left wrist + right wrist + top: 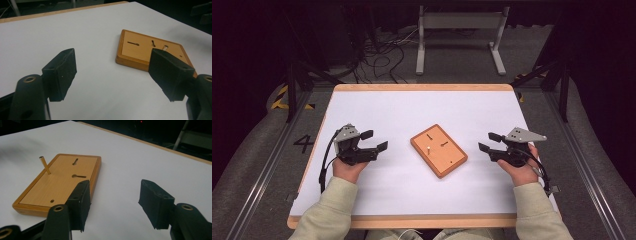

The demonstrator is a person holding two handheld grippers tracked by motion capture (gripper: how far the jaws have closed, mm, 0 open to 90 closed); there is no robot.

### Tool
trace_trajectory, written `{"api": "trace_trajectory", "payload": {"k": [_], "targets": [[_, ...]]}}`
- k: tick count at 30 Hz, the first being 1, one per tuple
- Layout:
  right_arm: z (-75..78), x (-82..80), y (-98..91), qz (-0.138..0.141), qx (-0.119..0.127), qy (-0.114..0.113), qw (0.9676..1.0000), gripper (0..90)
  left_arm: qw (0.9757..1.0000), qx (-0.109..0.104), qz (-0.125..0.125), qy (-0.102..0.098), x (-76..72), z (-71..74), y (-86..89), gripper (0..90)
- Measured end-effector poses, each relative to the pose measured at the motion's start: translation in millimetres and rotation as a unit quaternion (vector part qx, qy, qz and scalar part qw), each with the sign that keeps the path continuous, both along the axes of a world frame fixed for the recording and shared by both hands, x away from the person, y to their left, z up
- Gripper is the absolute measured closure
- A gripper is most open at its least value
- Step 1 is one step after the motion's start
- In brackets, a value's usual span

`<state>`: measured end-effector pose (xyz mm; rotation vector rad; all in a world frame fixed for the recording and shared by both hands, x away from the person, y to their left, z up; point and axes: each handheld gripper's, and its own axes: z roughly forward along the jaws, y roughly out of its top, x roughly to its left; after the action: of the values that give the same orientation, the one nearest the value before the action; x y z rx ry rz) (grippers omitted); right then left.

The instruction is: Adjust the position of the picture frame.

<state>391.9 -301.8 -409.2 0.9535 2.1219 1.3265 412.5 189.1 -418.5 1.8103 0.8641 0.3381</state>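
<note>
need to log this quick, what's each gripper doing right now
left gripper: open, empty, left of the board.
right gripper: open, empty, right of the board.

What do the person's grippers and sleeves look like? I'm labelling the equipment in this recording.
Each hand carries a black gripper: left gripper, right gripper. Both have two blocky black jaws with brass-ringed pivot holes, a grey three-cornered plate on top and a trailing black cable. The sleeves are pale cream, with ribbed cuffs.
</note>
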Motion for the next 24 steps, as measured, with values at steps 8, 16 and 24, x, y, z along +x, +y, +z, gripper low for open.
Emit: {"api": "trace_trajectory", "payload": {"k": [8, 16, 24], "targets": [[12.0, 6.6, 10.0, -0.011, -0.011, 0.028, 0.9995, 59.3, 0.9996, 0.027, 0.005, -0.009, 3.8, 0.4, -4.5, 24.9], [29.7, 25.9, 23.0, -0.002, -0.030, 0.040, 0.9987, 70.9, 0.9998, 0.019, 0.003, -0.007, 3.6, 0.3, -1.3, 23.3], [34.4, 44.2, 39.7, 0.020, -0.074, 0.069, 0.9947, 90.0, 0.9998, 0.016, 0.006, -0.004, 2.1, -1.6, 4.7, 22.5]]}}
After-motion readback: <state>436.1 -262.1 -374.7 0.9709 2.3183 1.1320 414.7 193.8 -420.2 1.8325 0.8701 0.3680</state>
